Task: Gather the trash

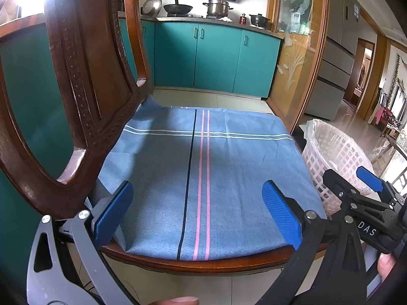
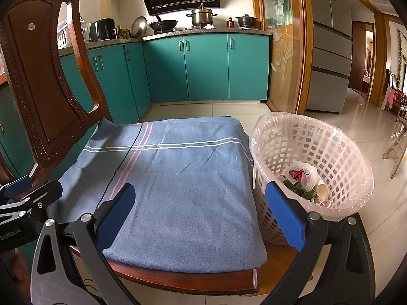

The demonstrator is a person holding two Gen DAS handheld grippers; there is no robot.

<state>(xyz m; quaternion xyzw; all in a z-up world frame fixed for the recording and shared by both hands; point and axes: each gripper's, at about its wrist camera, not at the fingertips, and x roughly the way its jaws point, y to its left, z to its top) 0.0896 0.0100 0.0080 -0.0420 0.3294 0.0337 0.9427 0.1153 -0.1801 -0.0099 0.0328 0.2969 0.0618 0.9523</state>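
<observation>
Kitchen with teal cabinets [image 2: 203, 66] | blue cloth [image 2: 183, 190] is spread on chair seat | lined basket [image 2: 330, 139], at 3 o'clock beside seat, holds trash [image 2: 302, 178] | left gripper [image 1: 198, 211] and right gripper [image 2: 201, 213] are held wide, nothing gripped

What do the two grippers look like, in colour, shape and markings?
Both are alike. The left gripper and right gripper each have two flat blue ribbed fingers on dark and grey link arms with silver pins. The right one's body reads "DAS"; the left one's reads "GenRobot.AI".
</observation>
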